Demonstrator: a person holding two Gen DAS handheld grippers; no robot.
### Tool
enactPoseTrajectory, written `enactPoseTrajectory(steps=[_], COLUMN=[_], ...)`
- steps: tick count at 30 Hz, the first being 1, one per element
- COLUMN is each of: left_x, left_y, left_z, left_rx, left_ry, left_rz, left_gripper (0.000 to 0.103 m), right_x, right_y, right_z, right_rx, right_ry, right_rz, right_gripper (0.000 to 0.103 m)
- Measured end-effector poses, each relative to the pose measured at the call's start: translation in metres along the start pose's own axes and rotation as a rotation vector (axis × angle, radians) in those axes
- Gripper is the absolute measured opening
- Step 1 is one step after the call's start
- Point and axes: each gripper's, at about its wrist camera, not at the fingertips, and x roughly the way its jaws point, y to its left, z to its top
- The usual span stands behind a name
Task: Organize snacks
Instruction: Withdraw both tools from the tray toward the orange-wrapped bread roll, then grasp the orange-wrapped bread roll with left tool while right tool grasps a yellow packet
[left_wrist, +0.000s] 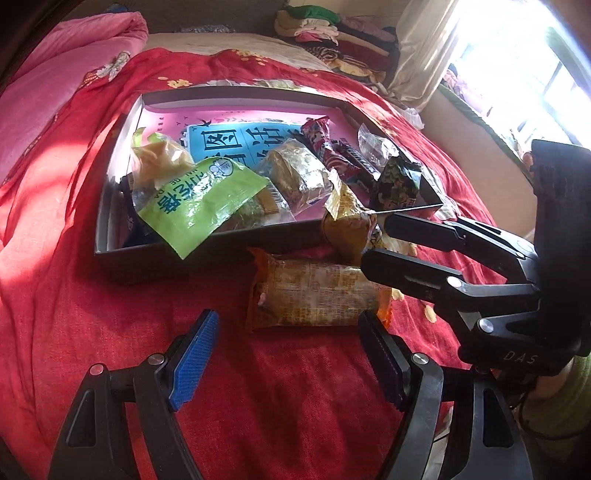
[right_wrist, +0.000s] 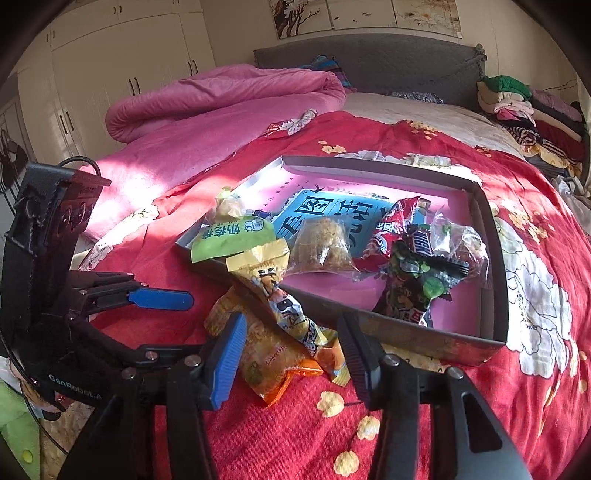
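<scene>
Orange-wrapped snack (left_wrist: 314, 295): long axis crosswise just ahead of your left gripper (left_wrist: 288, 354), fingers spread empty; right gripper (right_wrist: 291, 354) part-spread astride yellow packet (right_wrist: 288, 306)

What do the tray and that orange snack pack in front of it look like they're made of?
Tray: probably cardboard, matte grey, with thin straight walls and sharply folded corners. Orange pack: thin plastic film, glossy, crinkled, with glare spots and a crimped end seal.

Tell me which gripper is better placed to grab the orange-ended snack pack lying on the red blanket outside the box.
Left. The left gripper is open and lined up on the snack pack. The right gripper is over the yellow packet leaning on the box.
</scene>
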Motion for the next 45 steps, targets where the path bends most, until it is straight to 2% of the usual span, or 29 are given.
enactPoseTrajectory(steps=[5,10,17,25,32,33,36,37,38,41,45], left_x=[0.005,0.013,0.022,0.036,0.048,0.049,0.048,0.048,0.048,0.047,0.035], left_y=[-0.011,-0.017,-0.023,-0.034,-0.047,-0.047,-0.041,-0.038,-0.033,-0.019,-0.013], left_z=[-0.002,0.000,0.010,0.017,0.019,0.019,0.022,0.023,0.024,0.023,0.022], left_rx=[0.058,0.095,0.116,0.119,0.132,0.128,0.074,0.046,0.014,-0.073,-0.102], left_ry=[0.010,0.017,0.001,0.003,0.007,0.005,-0.006,-0.005,-0.002,-0.006,-0.034], left_rz=[-0.024,0.002,0.011,-0.016,-0.030,-0.031,-0.059,-0.073,-0.088,-0.142,-0.144], left_gripper=[0.078,0.078,0.079,0.079,0.078,0.076,0.059,0.037,0.030,0.026,0.025], right_x=[0.014,0.028,0.029,-0.005,-0.019,-0.019,-0.018,-0.017,-0.017,-0.017,-0.023], right_y=[0.003,0.001,0.000,-0.052,-0.074,-0.074,-0.071,-0.071,-0.070,-0.068,-0.065], right_z=[0.005,0.007,0.005,-0.011,-0.016,-0.016,-0.016,-0.017,-0.017,-0.018,-0.015], right_rx=[-0.023,0.004,0.010,0.252,0.329,0.326,0.313,0.314,0.314,0.310,0.292], right_ry=[0.037,0.067,0.057,-0.040,-0.083,-0.085,-0.087,-0.087,-0.086,-0.092,-0.117], right_rz=[0.019,0.051,0.017,0.107,0.120,0.121,0.122,0.124,0.124,0.128,0.134], right_gripper=[0.040,0.034,0.026,0.019,0.017,0.017,0.017,0.017,0.017,0.016,0.015])
